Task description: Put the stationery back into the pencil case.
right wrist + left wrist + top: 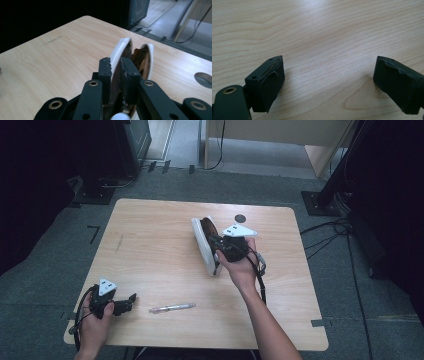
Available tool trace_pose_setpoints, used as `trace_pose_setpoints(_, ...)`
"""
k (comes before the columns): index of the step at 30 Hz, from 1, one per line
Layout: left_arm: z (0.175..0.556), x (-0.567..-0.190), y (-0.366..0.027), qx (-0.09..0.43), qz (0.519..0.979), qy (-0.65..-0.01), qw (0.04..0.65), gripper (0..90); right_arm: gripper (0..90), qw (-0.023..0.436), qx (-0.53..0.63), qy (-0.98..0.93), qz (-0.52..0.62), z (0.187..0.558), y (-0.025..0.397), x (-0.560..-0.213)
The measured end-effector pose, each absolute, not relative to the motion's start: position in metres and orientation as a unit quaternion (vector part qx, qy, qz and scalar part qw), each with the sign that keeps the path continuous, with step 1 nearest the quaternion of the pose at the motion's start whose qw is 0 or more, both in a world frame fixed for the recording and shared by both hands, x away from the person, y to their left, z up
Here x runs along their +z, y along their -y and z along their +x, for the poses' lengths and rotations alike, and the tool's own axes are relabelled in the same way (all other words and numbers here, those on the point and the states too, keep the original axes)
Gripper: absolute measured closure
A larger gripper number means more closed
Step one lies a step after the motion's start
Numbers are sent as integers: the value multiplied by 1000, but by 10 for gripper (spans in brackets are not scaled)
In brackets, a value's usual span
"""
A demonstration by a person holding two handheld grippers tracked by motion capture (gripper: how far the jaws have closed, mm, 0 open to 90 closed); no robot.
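**Shoe pinched by its side wall, tipped on edge**

My right gripper point(218, 243) is clamped on the shoe point(204, 245), which stands tipped on its side near the middle of the table point(150, 245), a little toward the far right, with its white sole facing left in the high view. In the right gripper view my two pads point(105, 72) sit close together with one wall of the shoe point(122, 50) between them: one pad outside against the white rim, the other inside the brown lining. The opening runs away from me toward the toe.

I judge the shoe to be light but floppy. The upper looks soft and will bend around the pinch, while the rubber sole looks stiffer and carries most of the weight, so the shoe may swing or sag if I lift from this thin edge. The rim beside the sole seems the firmest place to hold.

My left gripper point(125, 305) rests low at the near left corner, jaws spread wide over bare wood, holding nothing. A pen point(172, 308) lies just to its right, well apart from the shoe.
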State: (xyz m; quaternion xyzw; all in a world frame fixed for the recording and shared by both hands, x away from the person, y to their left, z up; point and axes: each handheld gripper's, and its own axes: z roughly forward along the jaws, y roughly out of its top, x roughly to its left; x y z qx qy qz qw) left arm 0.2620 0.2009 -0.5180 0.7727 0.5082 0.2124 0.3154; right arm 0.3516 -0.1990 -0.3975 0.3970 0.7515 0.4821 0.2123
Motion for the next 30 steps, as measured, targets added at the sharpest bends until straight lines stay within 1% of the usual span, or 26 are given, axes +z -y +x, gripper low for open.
trace_pose_setpoints(14, 262, -518, -201, 213, 773, -508, 315, 104, 782, 166, 509, -773, 341, 306, 191, -411)
trace_pose_setpoints(30, 262, -518, -201, 213, 773, -508, 315, 104, 749, 102, 505, -802, 301, 278, 175, -462)
